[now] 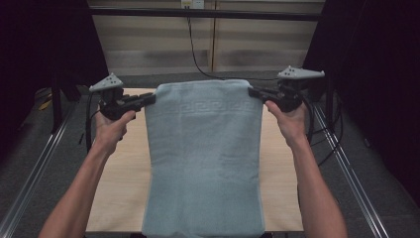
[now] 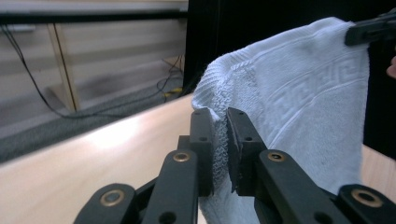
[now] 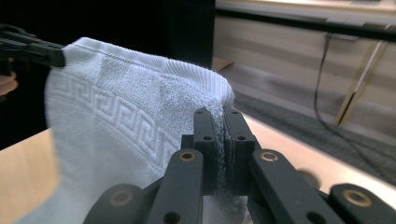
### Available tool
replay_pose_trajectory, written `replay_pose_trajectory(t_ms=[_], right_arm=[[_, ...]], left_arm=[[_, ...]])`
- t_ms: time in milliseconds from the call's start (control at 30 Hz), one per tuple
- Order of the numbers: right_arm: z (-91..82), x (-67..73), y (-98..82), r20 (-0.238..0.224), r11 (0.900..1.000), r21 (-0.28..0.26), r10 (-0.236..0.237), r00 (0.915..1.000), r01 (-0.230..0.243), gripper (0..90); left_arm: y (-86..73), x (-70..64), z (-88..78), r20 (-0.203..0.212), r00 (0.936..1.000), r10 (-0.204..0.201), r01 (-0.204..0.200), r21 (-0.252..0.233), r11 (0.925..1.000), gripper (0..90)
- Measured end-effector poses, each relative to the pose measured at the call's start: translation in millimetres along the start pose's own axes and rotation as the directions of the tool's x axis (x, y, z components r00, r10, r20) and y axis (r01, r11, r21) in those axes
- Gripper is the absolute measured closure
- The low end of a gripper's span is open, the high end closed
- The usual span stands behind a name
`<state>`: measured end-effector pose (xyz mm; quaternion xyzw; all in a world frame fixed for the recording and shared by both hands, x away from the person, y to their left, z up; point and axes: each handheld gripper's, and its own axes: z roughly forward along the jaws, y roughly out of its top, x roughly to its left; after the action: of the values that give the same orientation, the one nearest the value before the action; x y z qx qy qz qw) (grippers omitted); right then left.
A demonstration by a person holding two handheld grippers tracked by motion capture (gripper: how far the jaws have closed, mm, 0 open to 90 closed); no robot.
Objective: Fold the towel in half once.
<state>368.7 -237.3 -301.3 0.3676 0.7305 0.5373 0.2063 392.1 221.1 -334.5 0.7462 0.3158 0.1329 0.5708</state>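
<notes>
A pale blue towel with a key-pattern band hangs stretched between both grippers above the light wooden table; its lower end reaches the table's front edge. My left gripper is shut on the towel's far left corner, and the cloth is pinched between its black jaws. My right gripper is shut on the far right corner, with the towel squeezed flat between its jaws. Each gripper view shows the other gripper's tip clamped on the opposite corner.
Metal rails run along both sides of the table. A black cable hangs down the wooden wall behind, below a dark horizontal bar. Dark curtains flank the space.
</notes>
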Motion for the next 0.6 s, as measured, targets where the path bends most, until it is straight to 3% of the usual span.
replay_pose_trajectory(t_ms=[133, 200, 400, 500, 600], right_arm=[[-14.3, 12.8, -28.0, -0.041, 1.0, 0.018, 0.005, 0.9992, -0.005, 85.6], [-22.4, 17.8, -40.0, -0.064, 1.0, 0.014, 0.021, 0.9977, -0.021, 85.6], [-47.6, 40.2, -65.4, -0.097, 0.999, 0.032, 0.01, 0.9953, -0.007, 85.6], [-57.9, 54.8, -79.7, -0.103, 0.998, 0.058, 0.004, 0.9947, 0.002, 85.6], [-65.9, 68.5, -100.2, -0.116, 0.996, 0.093, -0.001, 0.9933, 0.012, 85.6]], left_arm=[[-25.8, -9.9, -14.0, 0.019, 0.9996, -0.019, 0.019, -0.002, 0.9998, 82.2], [-33.4, -18.3, -21.8, 0.021, 0.9998, -0.005, 0.005, -0.005, 1.0, 82.1], [-52.8, -46.0, -47.0, 0.048, 0.9988, -0.009, 0.009, -0.012, 0.9999, 82.0], [-70.6, -59.1, -53.9, 0.063, 0.998, 0.001, -0.003, 0.024, 0.9997, 82.1], [-94.6, -64.6, -54.3, 0.083, 0.9957, -0.041, 0.034, 0.088, 0.9955, 82.2]])
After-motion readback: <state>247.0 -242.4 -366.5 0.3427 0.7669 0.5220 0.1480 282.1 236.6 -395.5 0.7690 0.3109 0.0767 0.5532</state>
